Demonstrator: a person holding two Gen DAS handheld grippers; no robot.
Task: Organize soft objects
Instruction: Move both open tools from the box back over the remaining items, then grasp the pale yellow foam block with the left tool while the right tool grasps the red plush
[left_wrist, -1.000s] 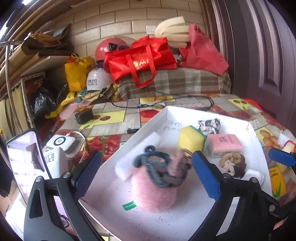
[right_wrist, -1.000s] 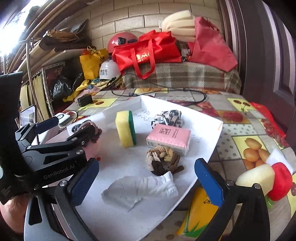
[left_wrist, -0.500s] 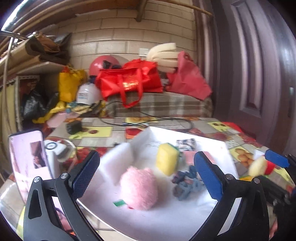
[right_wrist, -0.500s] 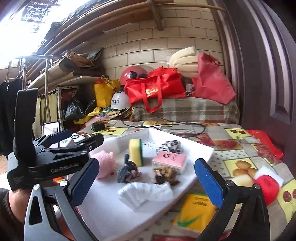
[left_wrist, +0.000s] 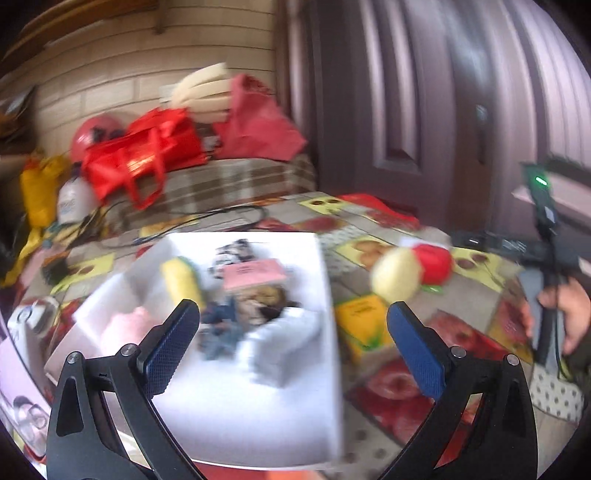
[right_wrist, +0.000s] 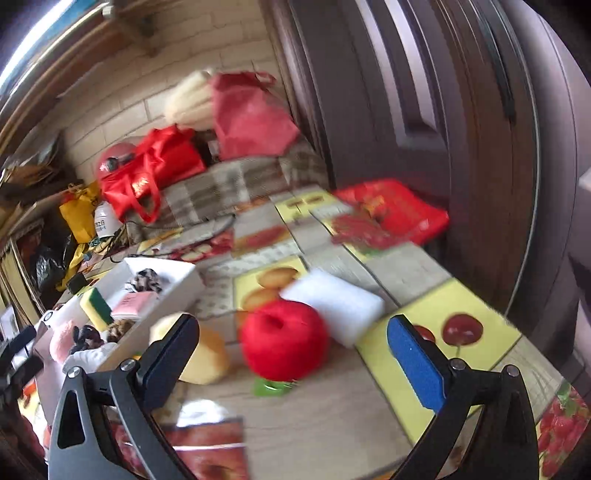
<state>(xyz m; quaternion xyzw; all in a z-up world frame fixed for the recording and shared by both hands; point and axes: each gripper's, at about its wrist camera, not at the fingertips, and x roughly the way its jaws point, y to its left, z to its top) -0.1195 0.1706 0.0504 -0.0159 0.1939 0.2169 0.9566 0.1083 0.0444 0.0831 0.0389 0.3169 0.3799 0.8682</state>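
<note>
Lining up on the red plush apple (right_wrist: 283, 339), which lies on the table right of the white tray (right_wrist: 177, 291), right gripper (right_wrist: 291, 343) spread wide and empty; left gripper (left_wrist: 293, 336) likewise released over the tray; next move likely: descend, close around it.

Left gripper (left_wrist: 291, 332) spread wide, nothing held, above white tray (left_wrist: 258, 417) of soft items.

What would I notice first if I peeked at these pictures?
Probably the bright red ball on the table, right between the open right tongs. Beside it sit a pale yellow ball and a white sponge block. To the left, a white tray holds soft things.
</note>
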